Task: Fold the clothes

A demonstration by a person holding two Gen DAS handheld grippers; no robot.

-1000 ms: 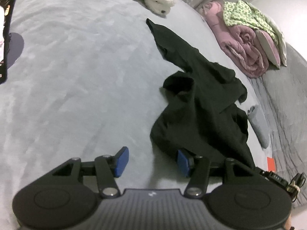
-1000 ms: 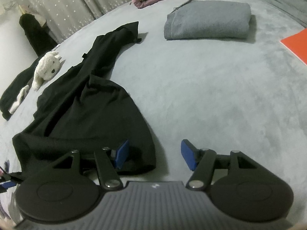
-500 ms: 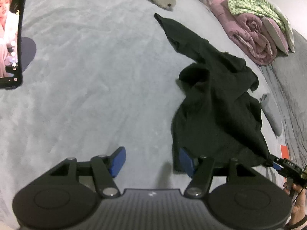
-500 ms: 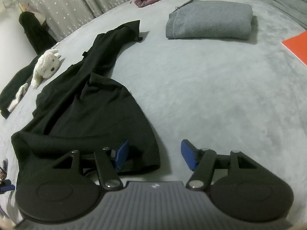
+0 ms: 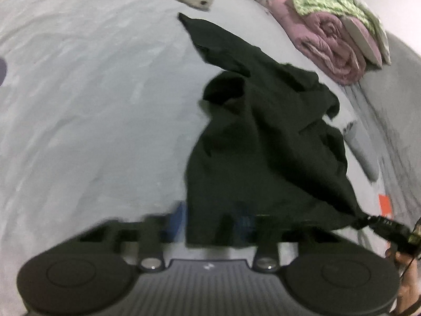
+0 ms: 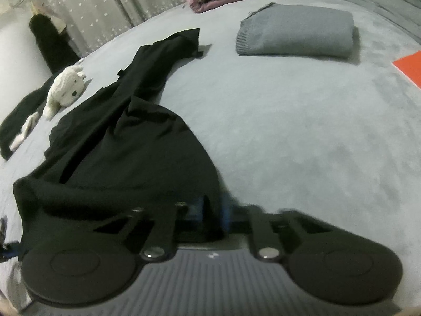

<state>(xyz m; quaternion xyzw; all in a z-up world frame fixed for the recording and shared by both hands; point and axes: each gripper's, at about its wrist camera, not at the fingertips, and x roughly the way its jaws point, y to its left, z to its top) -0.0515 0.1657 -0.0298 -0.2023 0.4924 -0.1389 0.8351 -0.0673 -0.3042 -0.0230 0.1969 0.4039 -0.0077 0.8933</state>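
Note:
A crumpled black garment (image 5: 263,131) lies spread on the grey bed (image 5: 79,105), one sleeve reaching toward the far side. Its near hem drapes between the fingers of my left gripper (image 5: 211,220), whose blurred blue pads still stand apart. In the right wrist view the same garment (image 6: 118,144) has its near corner pinched between the close-set blue pads of my right gripper (image 6: 213,209). From the left wrist view, the right gripper (image 5: 384,225) is seen at the far right with the hem stretched to it and a hand behind it.
A folded grey sweater (image 6: 297,31) rests beyond the garment. A white plush toy (image 6: 65,89) and another dark cloth (image 6: 18,113) lie to the left. A pink quilt pile (image 5: 329,44) sits at the back. An orange flat item (image 6: 410,65) lies at the right edge.
Both grippers have moved forward onto the garment's near hem. The right fingers have shut on its corner. The left fingers have narrowed around the hem, and the phone has left the left view.

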